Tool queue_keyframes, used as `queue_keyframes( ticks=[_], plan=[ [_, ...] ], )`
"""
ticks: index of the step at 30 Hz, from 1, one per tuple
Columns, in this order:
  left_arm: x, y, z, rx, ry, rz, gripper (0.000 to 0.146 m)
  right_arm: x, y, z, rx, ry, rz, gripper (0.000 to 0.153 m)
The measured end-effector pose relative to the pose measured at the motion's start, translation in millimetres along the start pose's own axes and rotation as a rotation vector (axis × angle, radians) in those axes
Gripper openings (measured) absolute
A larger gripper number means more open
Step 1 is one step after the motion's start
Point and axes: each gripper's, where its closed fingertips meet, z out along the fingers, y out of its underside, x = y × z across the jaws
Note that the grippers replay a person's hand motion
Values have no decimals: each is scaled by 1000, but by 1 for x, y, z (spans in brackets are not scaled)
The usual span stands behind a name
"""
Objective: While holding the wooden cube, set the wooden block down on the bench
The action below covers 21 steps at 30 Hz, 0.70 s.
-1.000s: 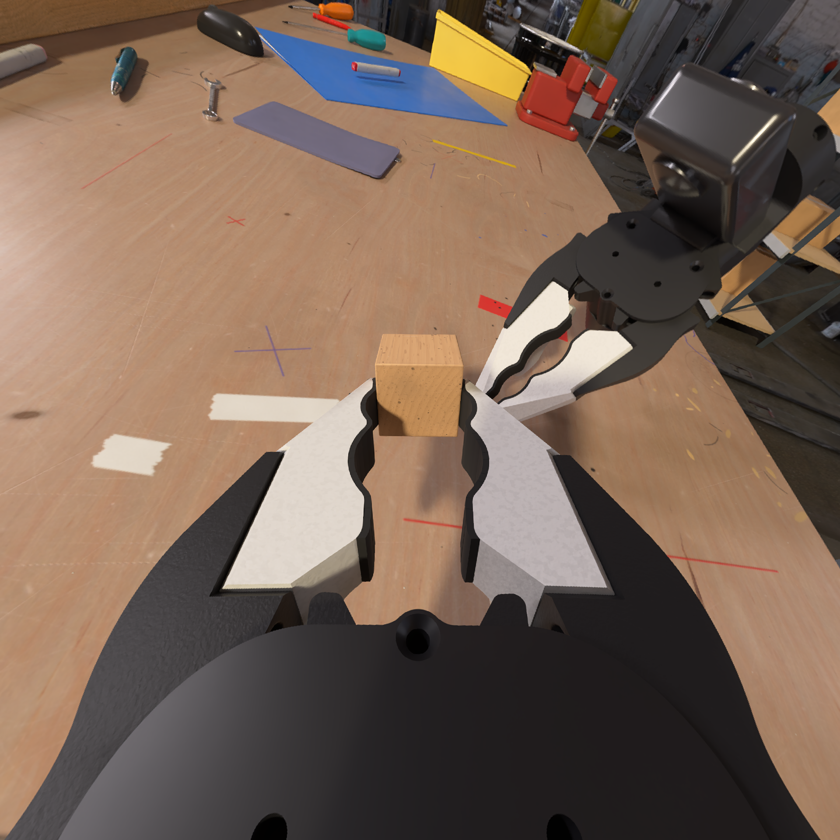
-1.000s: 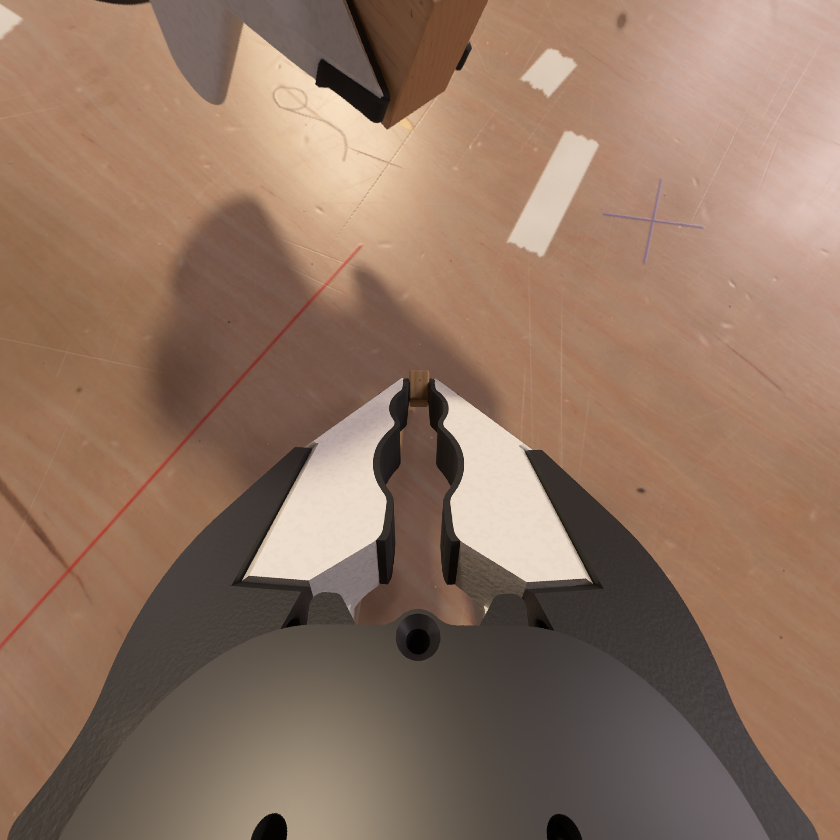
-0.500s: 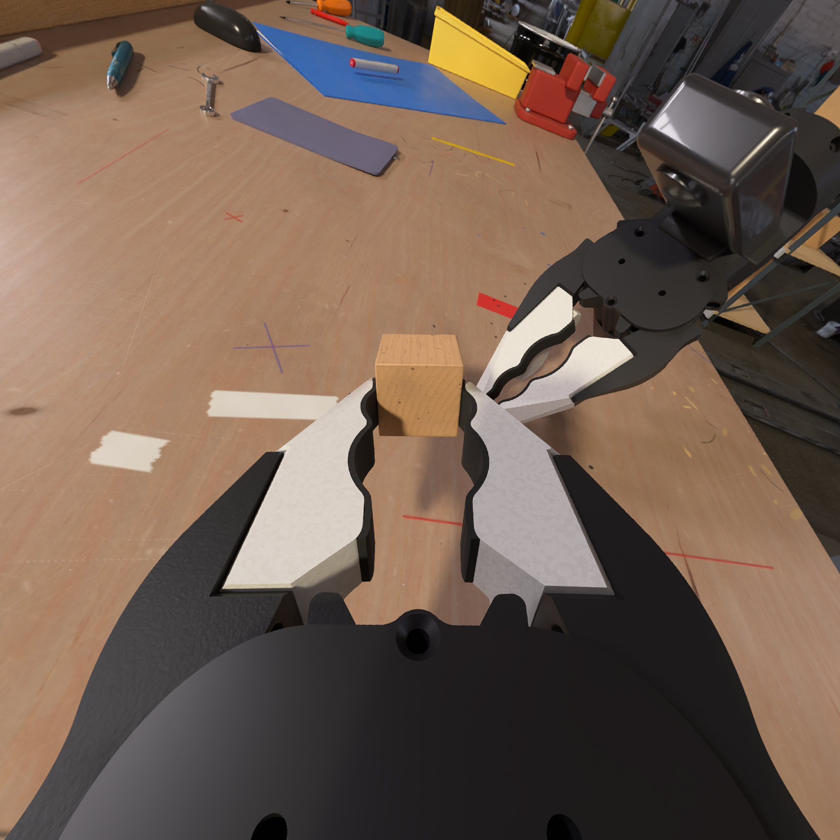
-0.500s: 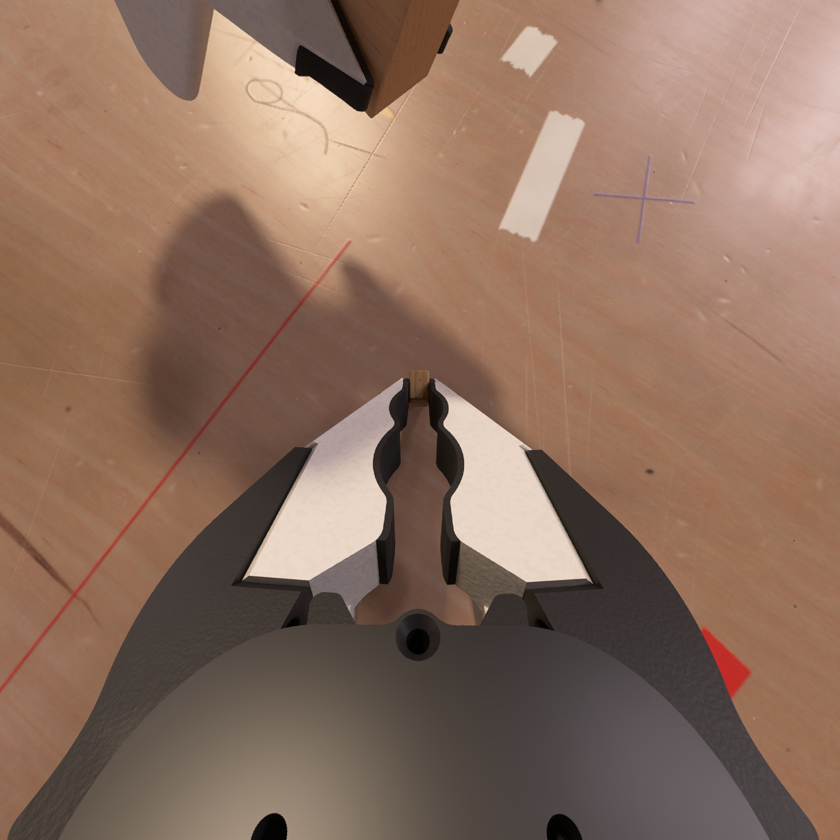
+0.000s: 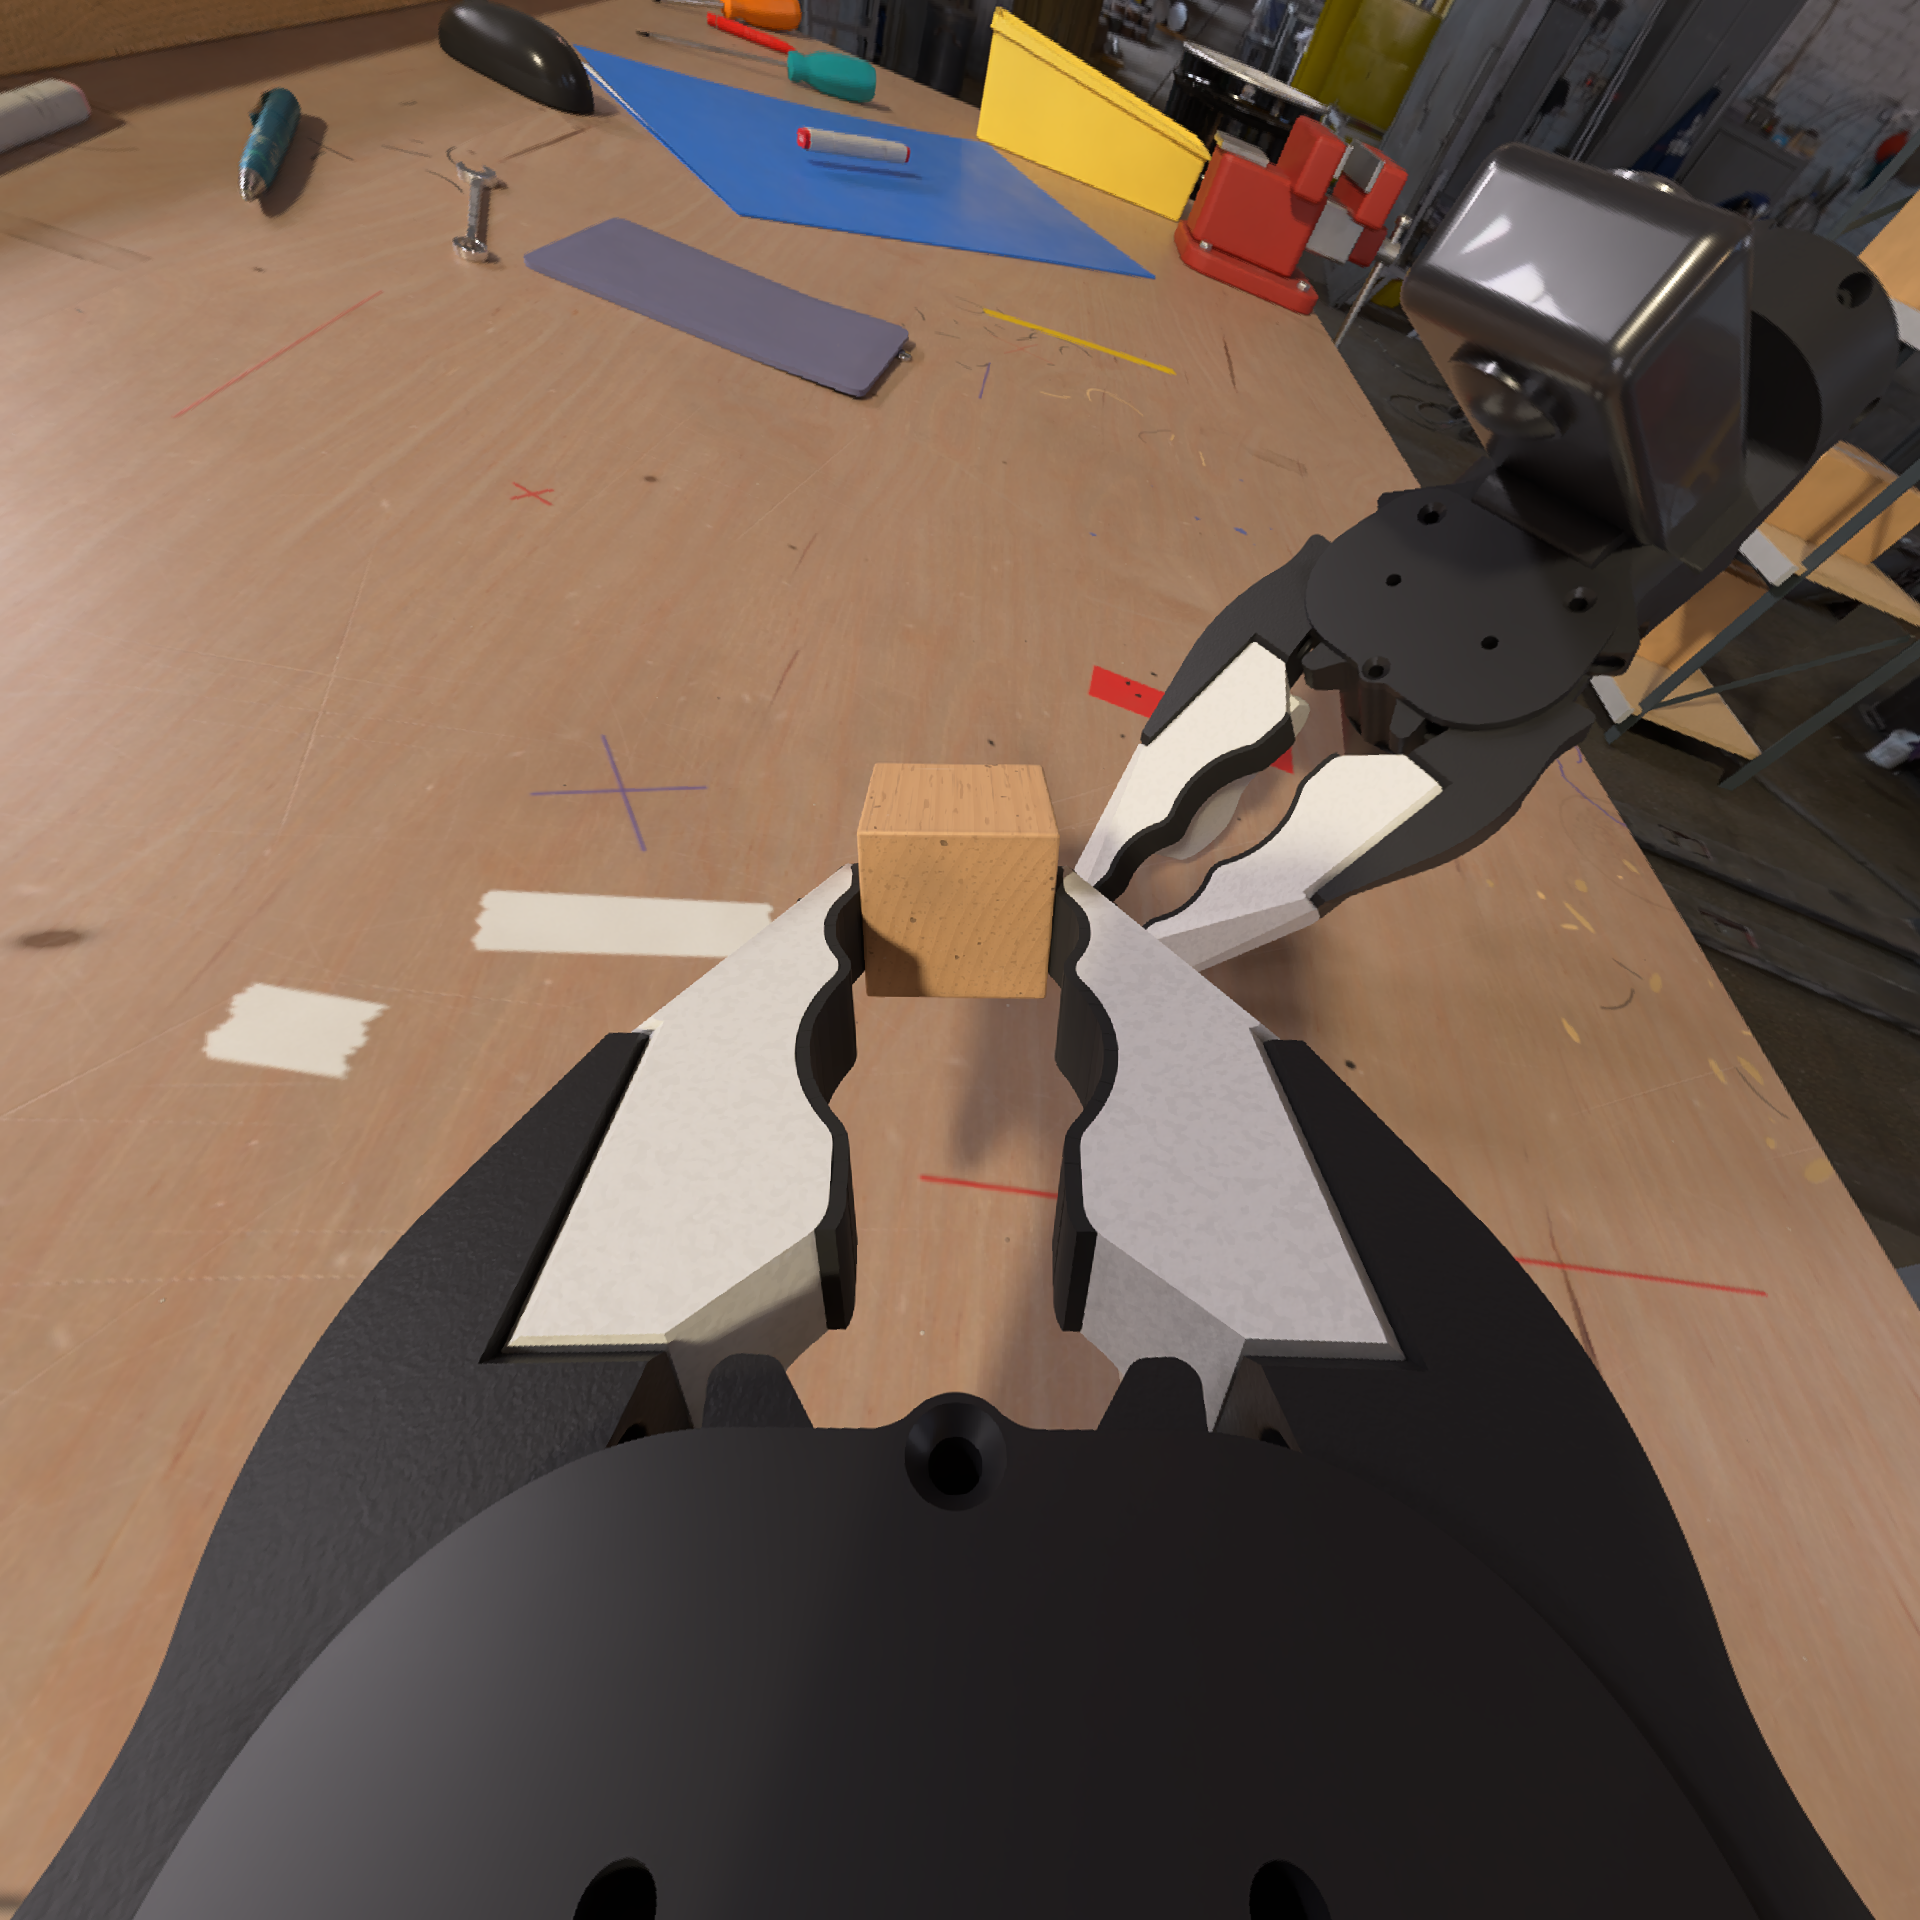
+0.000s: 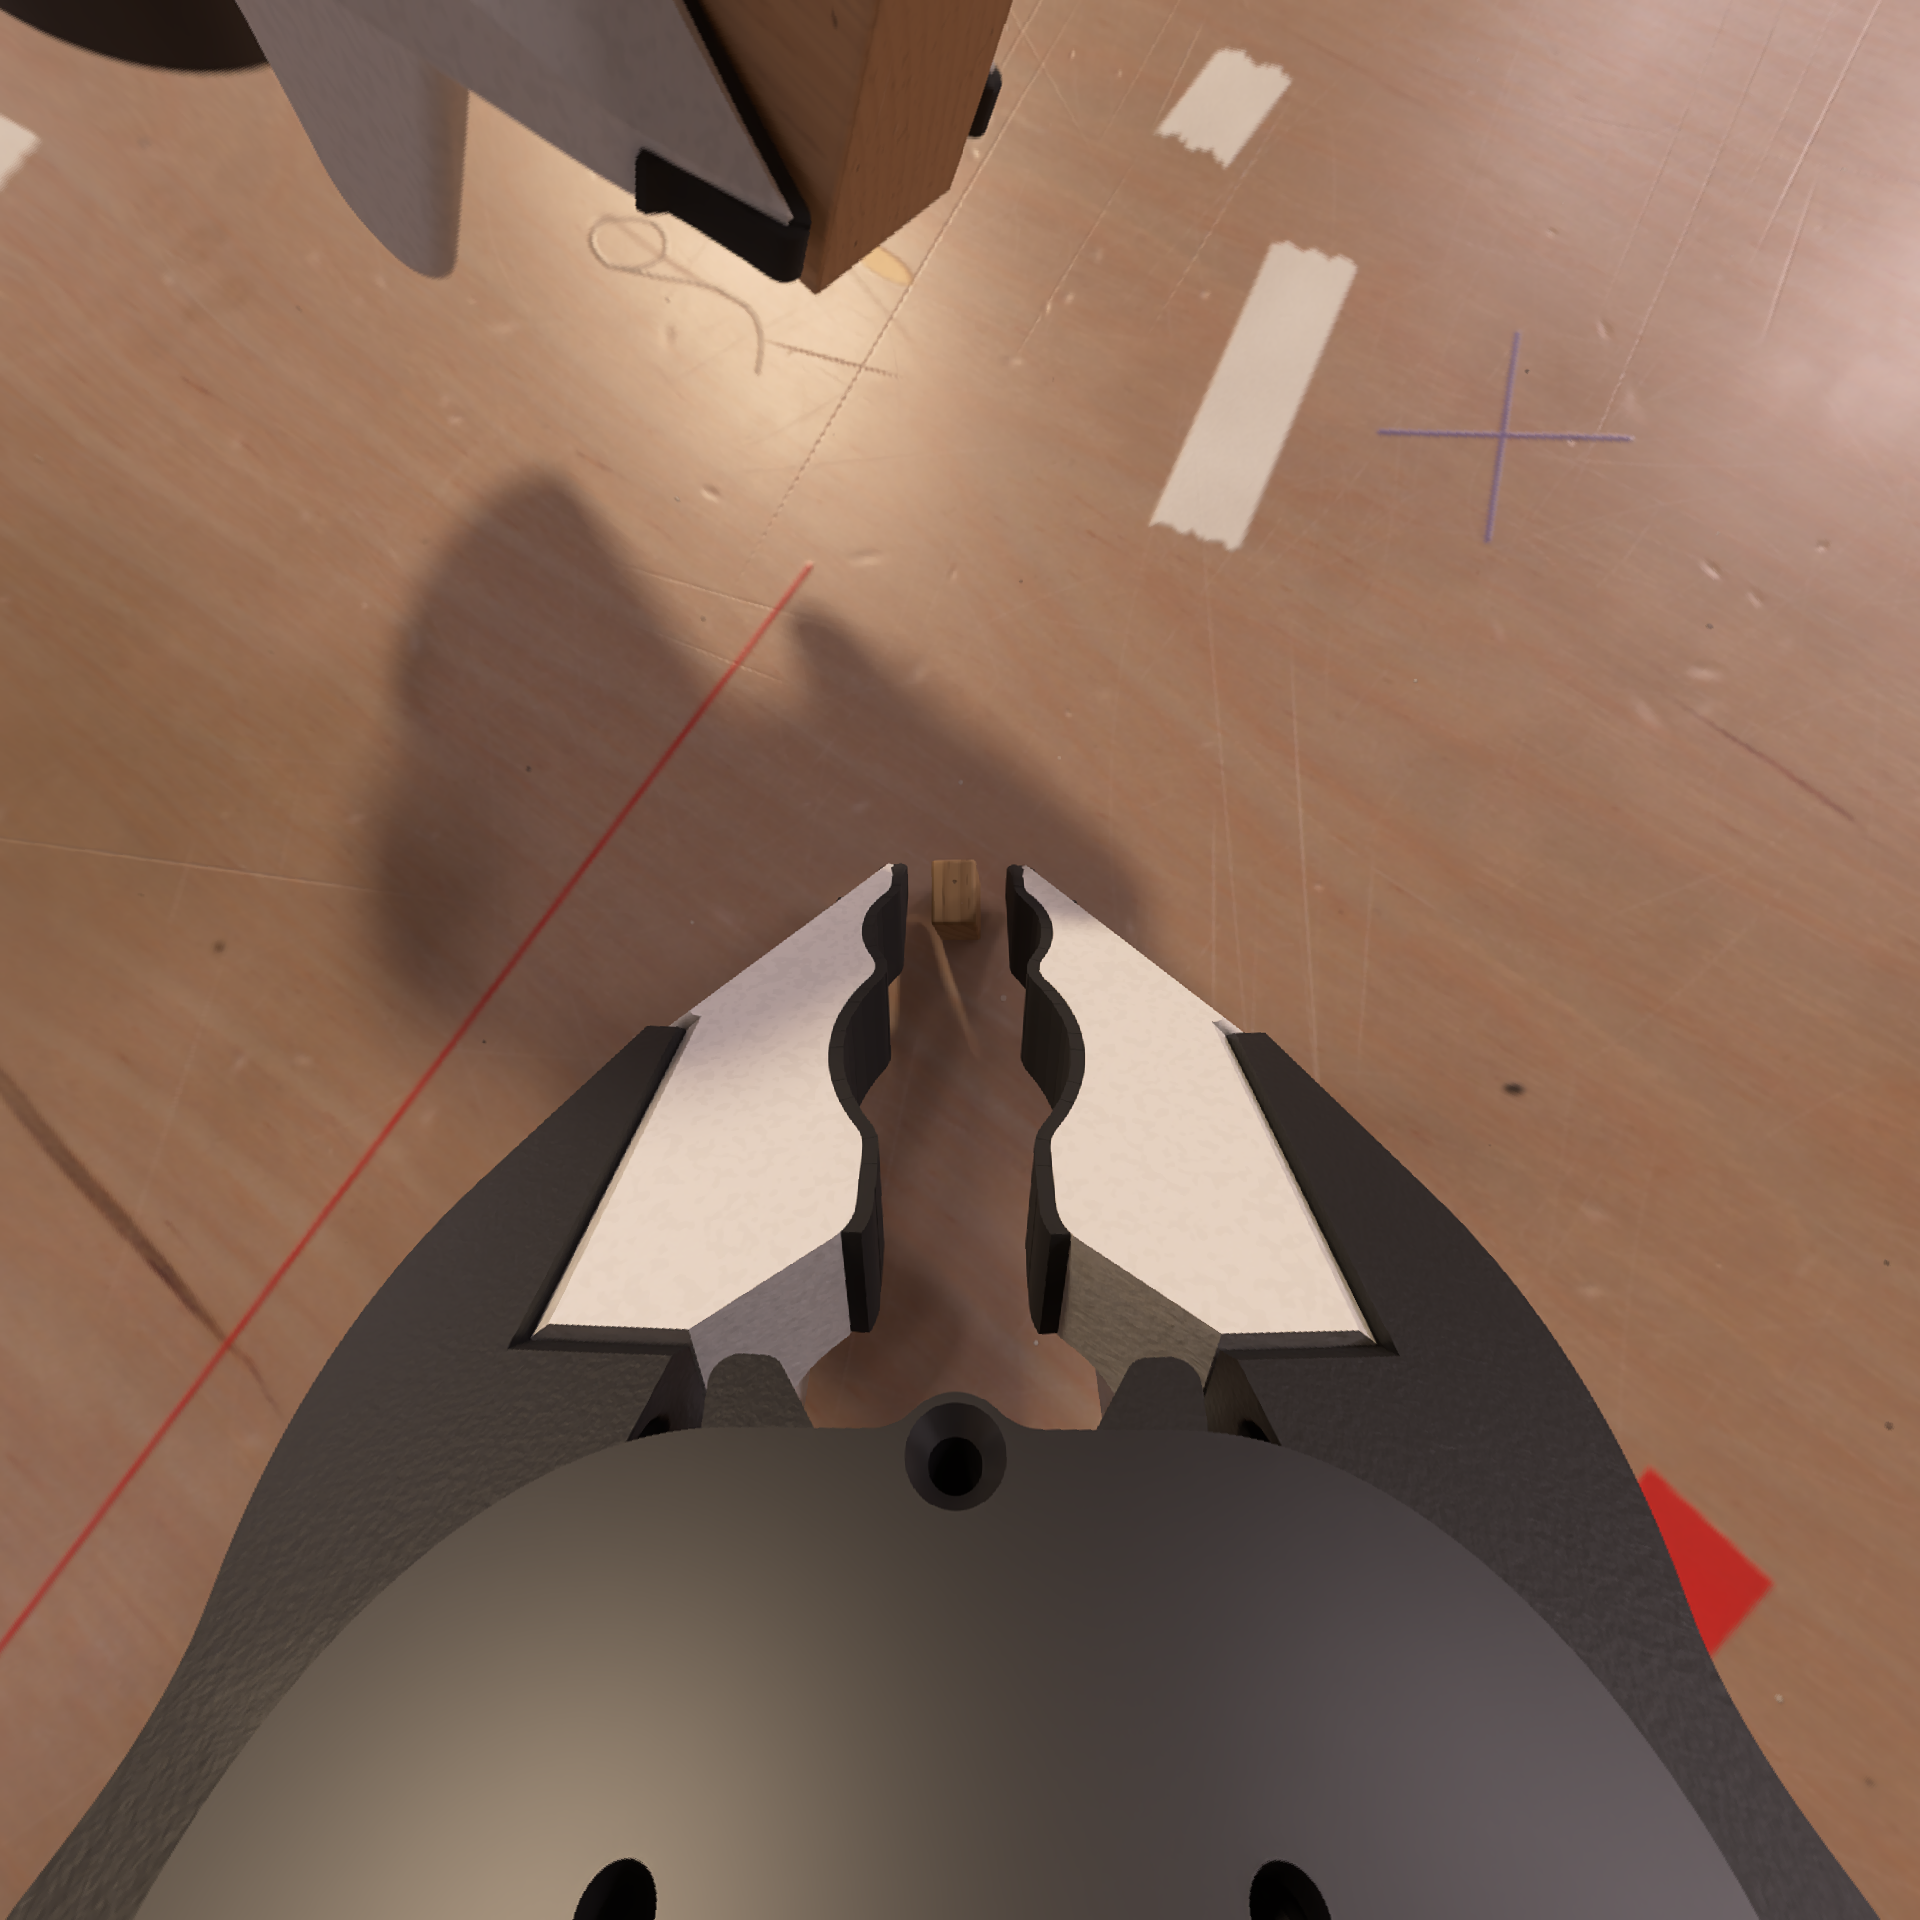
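On the wooden surface (image 5: 364, 623), far back, a blue mat (image 5: 883, 192) carries a red-capped marker (image 5: 852, 145); just right of it sits a yellow bin (image 5: 1081, 135), its contents hidden. The left claw (image 5: 956, 904) is clenched on the wooden cube (image 5: 954, 883), held above the surface. To its right, the right claw (image 6: 954, 904) points down, released, its fingers apart on either side of the small wooden block (image 6: 956, 899), not touching it.
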Motion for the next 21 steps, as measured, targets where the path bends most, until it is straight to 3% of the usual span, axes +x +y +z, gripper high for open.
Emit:
queue_keyframes(
  ticks=[7,15,21],
  plan=[
    [0,0,0,1,3,-6,34,-3,-12,-13,88,-99,119,17],
    [0,-1,0,7,-5,2,34,-15,-48,-52,368,-512,561,0],
    [4,-2,2,15,-36,36,34,-18,-71,-77,429,-640,732,0]
  ],
)
